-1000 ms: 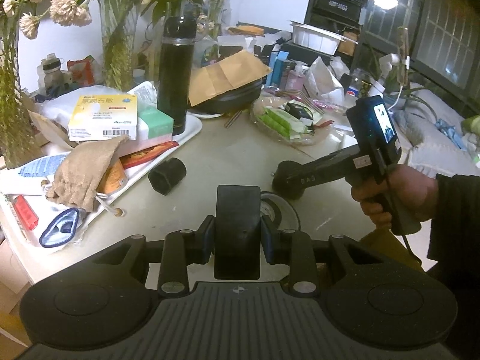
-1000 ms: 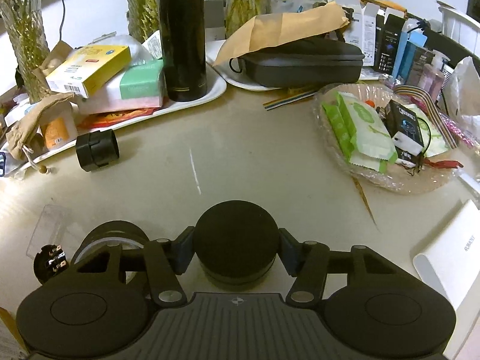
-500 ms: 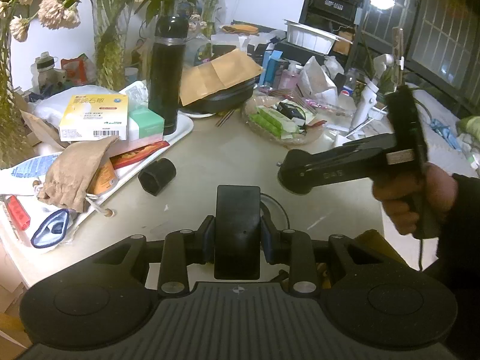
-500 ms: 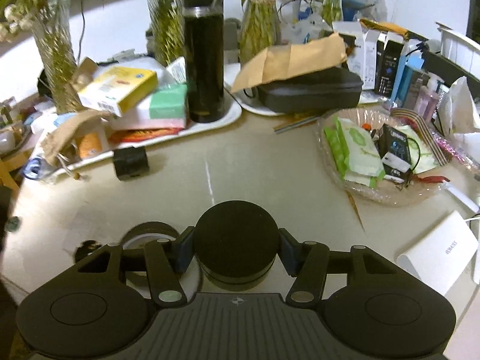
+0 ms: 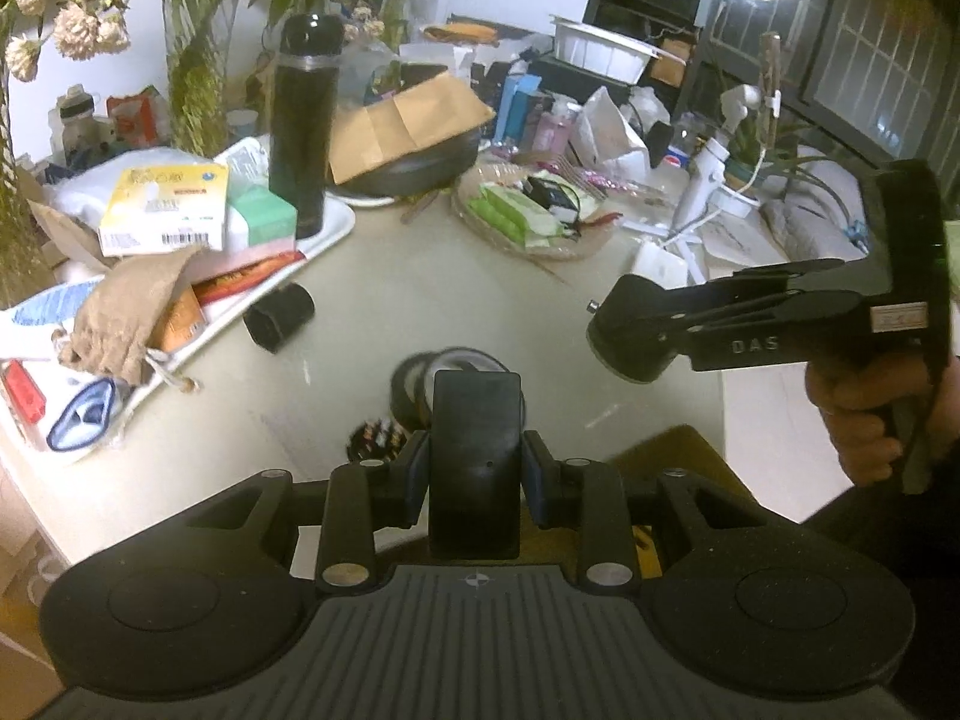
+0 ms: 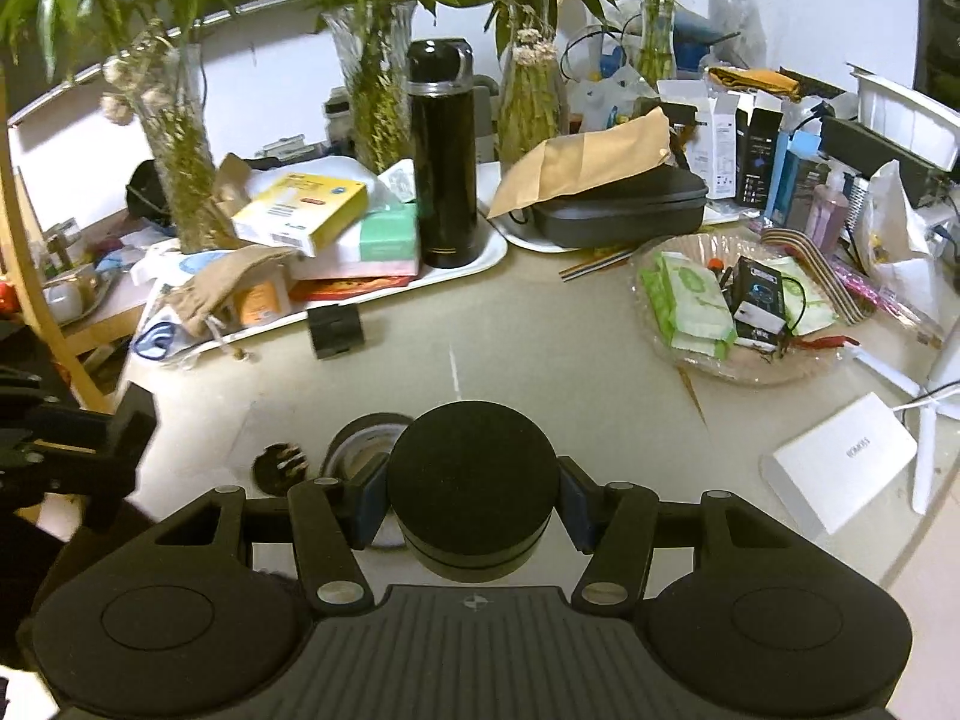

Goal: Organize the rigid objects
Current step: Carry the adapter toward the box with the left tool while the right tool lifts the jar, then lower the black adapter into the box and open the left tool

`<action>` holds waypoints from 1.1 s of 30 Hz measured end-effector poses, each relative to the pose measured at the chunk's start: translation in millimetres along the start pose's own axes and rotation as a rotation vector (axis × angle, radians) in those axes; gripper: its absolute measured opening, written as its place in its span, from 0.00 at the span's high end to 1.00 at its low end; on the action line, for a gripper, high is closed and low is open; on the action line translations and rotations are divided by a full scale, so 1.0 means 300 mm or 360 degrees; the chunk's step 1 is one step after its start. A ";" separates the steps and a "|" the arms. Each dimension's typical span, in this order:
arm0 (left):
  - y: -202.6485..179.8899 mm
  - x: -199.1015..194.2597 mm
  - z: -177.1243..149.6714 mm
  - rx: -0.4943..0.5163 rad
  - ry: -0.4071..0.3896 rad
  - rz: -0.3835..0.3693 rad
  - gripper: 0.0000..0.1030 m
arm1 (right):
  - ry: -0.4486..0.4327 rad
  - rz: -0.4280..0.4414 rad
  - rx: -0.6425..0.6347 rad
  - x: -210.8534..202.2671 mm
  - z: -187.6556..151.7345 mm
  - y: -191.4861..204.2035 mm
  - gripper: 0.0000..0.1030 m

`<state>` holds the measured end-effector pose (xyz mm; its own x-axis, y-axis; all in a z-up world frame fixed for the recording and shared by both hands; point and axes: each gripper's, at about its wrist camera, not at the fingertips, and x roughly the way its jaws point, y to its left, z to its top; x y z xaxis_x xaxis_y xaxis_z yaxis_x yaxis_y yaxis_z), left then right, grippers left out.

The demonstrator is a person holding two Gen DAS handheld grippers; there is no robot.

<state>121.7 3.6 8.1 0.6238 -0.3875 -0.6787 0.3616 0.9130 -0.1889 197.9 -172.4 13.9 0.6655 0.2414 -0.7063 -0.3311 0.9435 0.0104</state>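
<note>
My left gripper (image 5: 476, 468) is shut on a flat black rectangular block (image 5: 476, 420), held upright above the near edge of the beige table (image 5: 456, 282). My right gripper (image 6: 472, 504) is shut on a round black puck (image 6: 472, 474) and holds it in the air. In the left wrist view the right gripper (image 5: 636, 330) floats at the right, a hand on its handle. Below both lie a roll of tape (image 6: 360, 441) and a small round black plug with pins (image 6: 281, 465). A short black cylinder (image 6: 336, 330) rests beside the white tray (image 6: 480, 261).
The white tray carries a tall black flask (image 6: 444, 162), boxes and a cloth pouch (image 5: 120, 312). A glass dish (image 6: 750, 369) with green packets is at the right, a white box (image 6: 840, 462) nearer. A black case (image 6: 624, 210), vases and clutter fill the back.
The right gripper has risen and drawn back from the table with the round puck in it, so more of the table shows. The left gripper has hardly moved.
</note>
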 end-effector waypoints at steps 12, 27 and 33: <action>-0.069 0.012 -0.050 -0.0119 0.0169 -0.0047 0.70 | -0.0023 0.0053 -0.0033 -0.174 -0.077 0.067 0.42; -0.134 -0.020 -0.068 -0.0015 0.0190 0.0019 0.50 | 0.0006 0.0066 0.0027 -0.298 -0.190 0.089 0.42; -0.132 -0.090 -0.092 0.0026 0.0138 0.0072 0.50 | 0.0026 0.0092 0.0018 -0.322 -0.221 0.117 0.42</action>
<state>71.3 -18.6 14.4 0.5778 -0.3330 -0.7452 0.3461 0.9268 -0.1458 77.6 -177.7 35.6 0.6344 0.2916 -0.7159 -0.3610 0.9307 0.0592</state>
